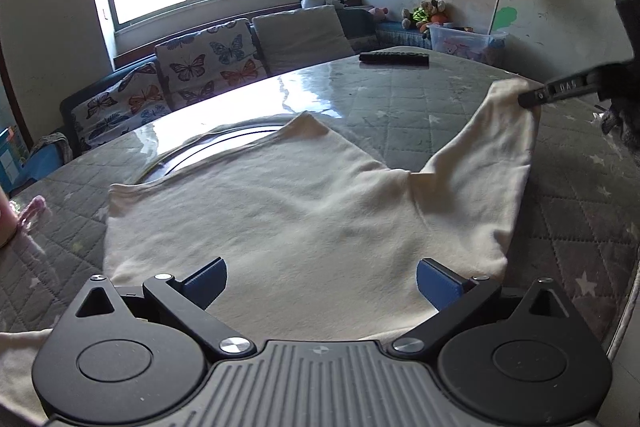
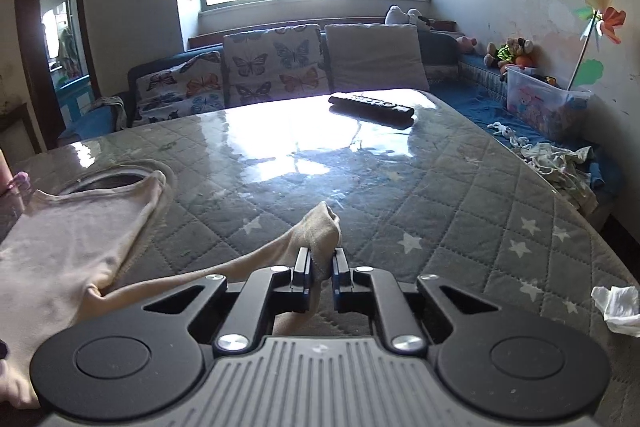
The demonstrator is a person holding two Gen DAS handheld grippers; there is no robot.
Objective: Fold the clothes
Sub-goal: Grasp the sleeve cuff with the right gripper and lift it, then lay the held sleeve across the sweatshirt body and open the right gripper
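Between the right gripper's (image 2: 321, 269) blue-padded fingers (image 2: 301, 271) sits one pinched corner of the cream cotton sleeveless top (image 1: 304, 223), jaws clamped tight on it, corner lifted off the grey star-quilted table cover (image 2: 460, 211). Left gripper (image 1: 322, 283) hovers over the top's near hem, fingers spread wide, gripping nothing. Top lies mostly flat on the cover, its far edge overlapping a round dark dish (image 1: 224, 141). Beyond the top, a black remote control (image 2: 370, 105) on the glossy far part. Crumpled white tissue (image 2: 618, 307) right of the top, near the cover's edge.
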